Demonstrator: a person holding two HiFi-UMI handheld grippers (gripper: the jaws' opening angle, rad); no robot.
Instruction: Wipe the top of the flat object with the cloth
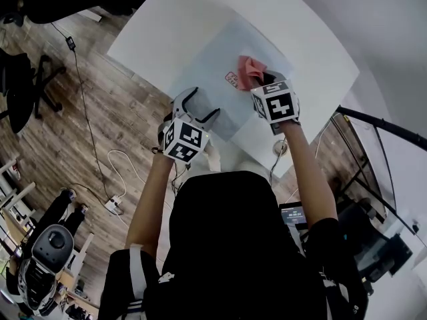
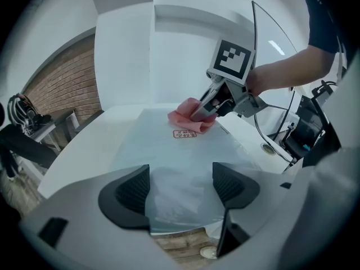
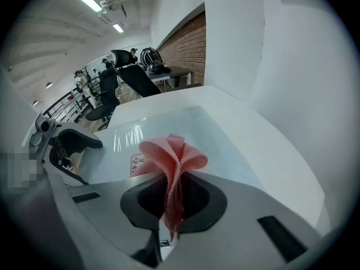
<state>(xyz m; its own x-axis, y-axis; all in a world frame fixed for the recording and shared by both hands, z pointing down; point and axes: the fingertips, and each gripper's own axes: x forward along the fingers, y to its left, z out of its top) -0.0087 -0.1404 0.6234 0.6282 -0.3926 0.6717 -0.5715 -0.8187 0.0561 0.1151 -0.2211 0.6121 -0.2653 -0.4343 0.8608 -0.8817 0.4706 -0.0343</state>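
A flat, pale, shiny sheet point(image 1: 220, 65) lies on the white table point(image 1: 153, 32), with a small red-printed label point(image 1: 231, 79) on it. My right gripper point(image 1: 262, 79) is shut on a pink cloth point(image 1: 250, 70) that rests on the sheet beside the label. In the right gripper view the cloth point(image 3: 171, 162) fans out from between the shut jaws of the right gripper point(image 3: 173, 198). My left gripper point(image 1: 198, 110) stands open over the sheet's near edge with nothing between its jaws. In the left gripper view the open left gripper point(image 2: 180, 187) faces the sheet point(image 2: 180, 156), the cloth point(image 2: 188, 118) and the label point(image 2: 184, 134).
The table's near edge point(image 1: 147, 85) drops to a wooden floor with cables point(image 1: 100, 172). A black curved bar point(image 1: 380, 122) and a monitor point(image 1: 293, 213) stand at the right. Office chairs point(image 1: 20, 85) stand at the left.
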